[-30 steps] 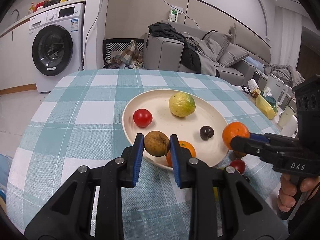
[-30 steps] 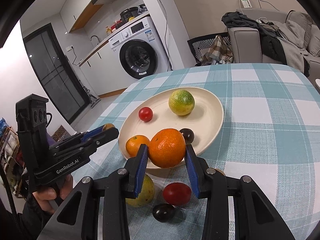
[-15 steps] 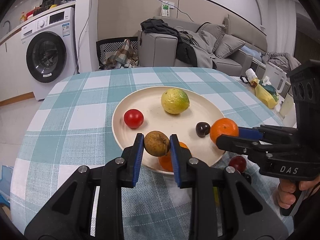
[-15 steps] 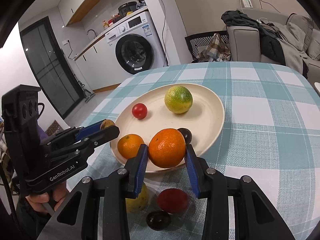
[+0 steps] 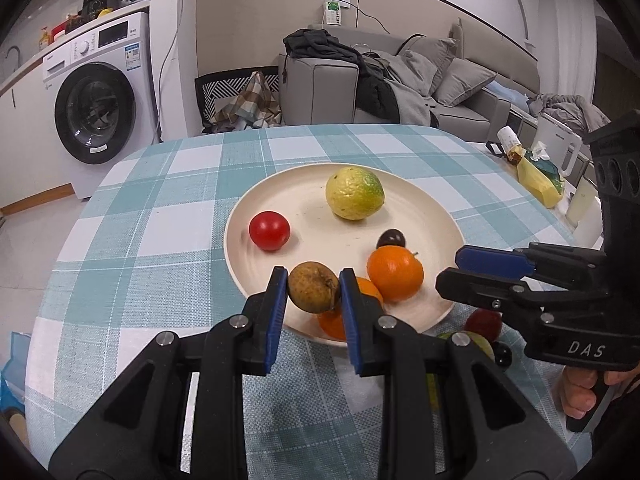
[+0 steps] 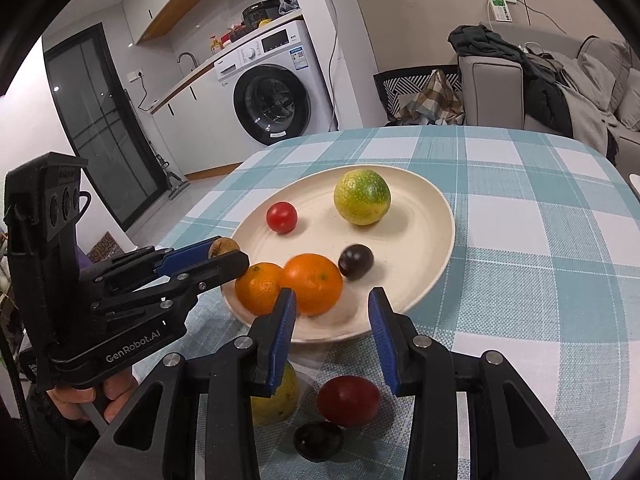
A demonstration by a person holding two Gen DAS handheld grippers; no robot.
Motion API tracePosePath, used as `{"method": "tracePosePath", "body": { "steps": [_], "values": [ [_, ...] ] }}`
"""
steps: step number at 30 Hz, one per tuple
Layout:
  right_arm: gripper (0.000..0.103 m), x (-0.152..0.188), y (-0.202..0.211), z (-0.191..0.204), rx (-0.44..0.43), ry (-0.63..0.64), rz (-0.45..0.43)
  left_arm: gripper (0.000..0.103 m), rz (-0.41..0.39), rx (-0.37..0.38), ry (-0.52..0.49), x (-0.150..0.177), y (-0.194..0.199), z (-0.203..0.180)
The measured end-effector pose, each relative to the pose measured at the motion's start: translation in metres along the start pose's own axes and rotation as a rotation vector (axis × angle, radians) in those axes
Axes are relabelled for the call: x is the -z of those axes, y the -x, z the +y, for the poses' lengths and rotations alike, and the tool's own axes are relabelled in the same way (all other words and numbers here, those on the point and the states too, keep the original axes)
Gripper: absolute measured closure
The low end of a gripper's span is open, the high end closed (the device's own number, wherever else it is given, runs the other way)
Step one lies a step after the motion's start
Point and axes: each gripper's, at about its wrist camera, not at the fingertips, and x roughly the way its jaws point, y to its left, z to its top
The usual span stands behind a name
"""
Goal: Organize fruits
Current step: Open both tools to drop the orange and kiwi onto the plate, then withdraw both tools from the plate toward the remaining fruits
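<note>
Checked tablecloth [image 5: 152,240] under cream plate [image 5: 280,200], left gripper [image 5: 314,294] clenched on brown fruit [image 5: 313,286] at plate's near rim, right gripper [image 6: 332,312] released, 2 oranges [image 6: 312,289] on plate beside it.

The left gripper [image 5: 313,292] is clamped, both blue pads pressing what sits between them, a hand [image 6: 102,394] gripping its handle low at the near left. The right gripper [image 6: 332,306] stands spread wide, pads touching nothing.

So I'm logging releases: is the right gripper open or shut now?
Open. In the right wrist view the right gripper has its jaws apart with nothing between them; the large orange sits on the plate beyond the left fingertip.
</note>
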Motion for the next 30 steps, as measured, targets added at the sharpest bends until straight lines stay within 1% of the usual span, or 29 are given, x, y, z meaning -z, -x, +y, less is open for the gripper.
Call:
{"method": "tracePosePath", "body": {
  "steps": [3,5,6,7,8,9,10,11,12,14,16,17,19,21,23,25,28,30],
  "values": [
    [0.063,-0.001,-0.001,-0.001,-0.008,-0.004,0.000,0.072,-0.001,-0.016,0.003,0.000,0.000,0.000],
    [0.062,-0.001,-0.001,-0.002,-0.015,-0.005,-0.001,0.063,0.000,-0.028,0.009,0.000,-0.001,0.002],
    [0.060,-0.001,-0.001,-0.003,-0.016,-0.007,-0.003,0.054,-0.001,-0.029,0.014,0.000,-0.001,0.003],
    [0.058,-0.001,-0.001,-0.003,-0.017,-0.011,-0.008,0.049,-0.005,-0.031,0.020,0.000,0.000,0.004],
    [0.055,-0.001,0.000,-0.004,-0.017,-0.014,-0.013,0.047,-0.013,-0.029,0.027,0.000,0.001,0.005],
    [0.043,-0.001,0.002,-0.005,-0.013,-0.020,-0.022,0.044,-0.024,-0.028,0.034,0.000,0.003,0.007],
    [0.035,-0.001,0.004,-0.007,0.006,-0.031,-0.033,0.035,-0.035,-0.030,0.039,0.001,0.005,0.009],
    [0.025,-0.001,0.006,-0.009,0.017,-0.041,-0.042,0.029,-0.050,-0.033,0.045,0.001,0.008,0.010],
    [0.025,-0.001,0.008,-0.011,0.017,-0.052,-0.054,0.020,-0.068,-0.032,0.050,0.002,0.012,0.011],
    [0.024,0.000,0.013,-0.015,0.014,-0.071,-0.080,0.016,-0.106,-0.024,0.054,0.003,0.020,0.013],
    [0.016,0.000,0.015,-0.017,0.017,-0.082,-0.094,0.001,-0.132,-0.034,0.058,0.003,0.025,0.013],
    [0.011,0.000,0.016,-0.017,0.020,-0.084,-0.097,0.001,-0.145,-0.035,0.062,0.004,0.028,0.014],
    [0.010,0.000,0.017,-0.017,0.019,-0.082,-0.102,0.001,-0.166,-0.029,0.069,0.005,0.032,0.015],
    [0.001,0.000,0.018,-0.016,0.021,-0.078,-0.108,0.001,-0.169,-0.015,0.078,0.006,0.035,0.017],
    [0.000,0.000,0.020,-0.013,0.023,-0.060,-0.111,0.001,-0.156,0.011,0.084,0.007,0.035,0.019],
    [0.000,0.000,0.020,-0.010,0.023,-0.043,-0.106,0.001,-0.148,0.018,0.090,0.009,0.037,0.018],
    [0.000,0.001,0.026,-0.012,0.024,-0.061,-0.104,0.001,-0.122,0.019,0.088,0.015,0.040,0.014],
    [0.000,0.002,0.031,-0.015,0.021,-0.084,-0.105,0.001,-0.125,0.023,0.083,0.021,0.048,0.011]
  ]
}}
